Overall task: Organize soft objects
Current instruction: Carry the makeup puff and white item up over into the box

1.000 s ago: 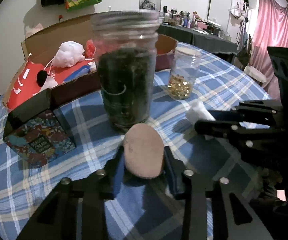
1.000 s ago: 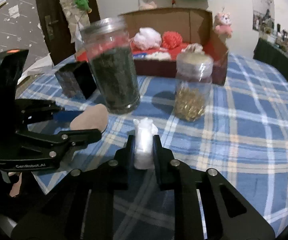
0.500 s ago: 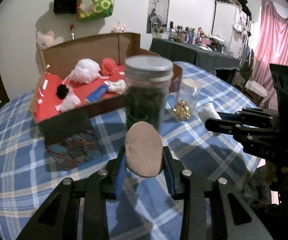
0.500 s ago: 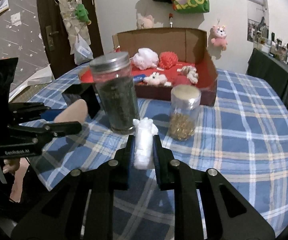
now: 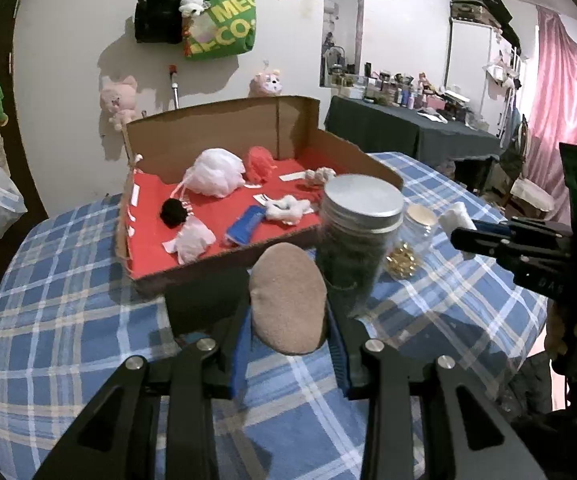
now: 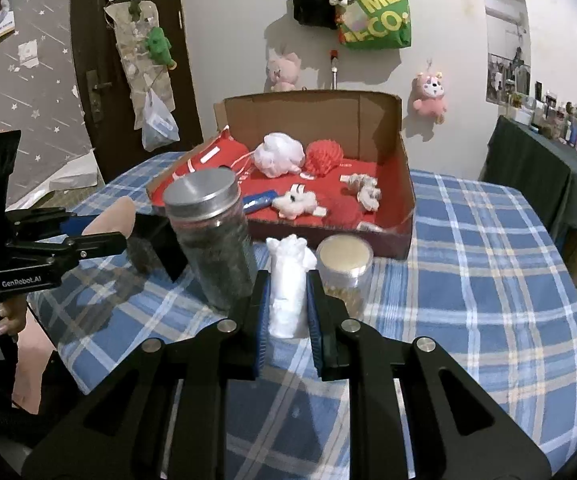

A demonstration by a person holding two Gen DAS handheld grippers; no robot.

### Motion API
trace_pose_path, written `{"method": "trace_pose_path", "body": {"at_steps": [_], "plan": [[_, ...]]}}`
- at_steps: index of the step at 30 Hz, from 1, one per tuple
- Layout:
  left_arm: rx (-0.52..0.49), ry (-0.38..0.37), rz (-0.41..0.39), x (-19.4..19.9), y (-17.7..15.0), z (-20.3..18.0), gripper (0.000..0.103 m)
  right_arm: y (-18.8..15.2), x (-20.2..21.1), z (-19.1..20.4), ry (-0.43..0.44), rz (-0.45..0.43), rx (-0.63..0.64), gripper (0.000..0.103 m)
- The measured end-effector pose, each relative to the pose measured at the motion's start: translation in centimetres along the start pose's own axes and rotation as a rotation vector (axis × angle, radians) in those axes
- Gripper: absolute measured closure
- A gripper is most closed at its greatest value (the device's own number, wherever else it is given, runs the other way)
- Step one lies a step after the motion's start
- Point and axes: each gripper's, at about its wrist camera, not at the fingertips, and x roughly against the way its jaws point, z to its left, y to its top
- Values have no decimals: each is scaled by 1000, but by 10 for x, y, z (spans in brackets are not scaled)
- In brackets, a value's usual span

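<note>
My left gripper (image 5: 288, 316) is shut on a tan oval sponge puff (image 5: 287, 307), held above the checked tablecloth. In the right wrist view the same puff (image 6: 112, 221) shows at the left, gripped from both sides. My right gripper (image 6: 287, 300) is shut on a white soft wad (image 6: 288, 284), also lifted off the cloth; from the left wrist view that wad (image 5: 454, 216) sits at the right gripper's tips. Behind both stands an open cardboard box (image 5: 224, 136) with a red floor (image 6: 336, 200), holding white, red and black soft items.
A tall dark-filled jar with a metal lid (image 5: 358, 240) and a small jar of gold pieces (image 6: 344, 272) stand between the grippers and the box. A dark small box (image 6: 160, 248) sits left of the tall jar. A person's hand (image 6: 8, 316) holds the left tool.
Both grippers have risen with their soft objects still held. The jars and cardboard box now appear lower and farther, and the box's inside is in fuller view.
</note>
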Motion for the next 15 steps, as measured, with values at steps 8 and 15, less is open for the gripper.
{"method": "trace_pose_path", "body": {"at_steps": [8, 15], "plan": [[4, 2, -9, 0, 16, 13, 67, 21, -5, -5, -2, -16, 25, 86], [-10, -28, 30, -17, 32, 19, 67, 37, -18, -16, 29, 8, 29, 86]]}}
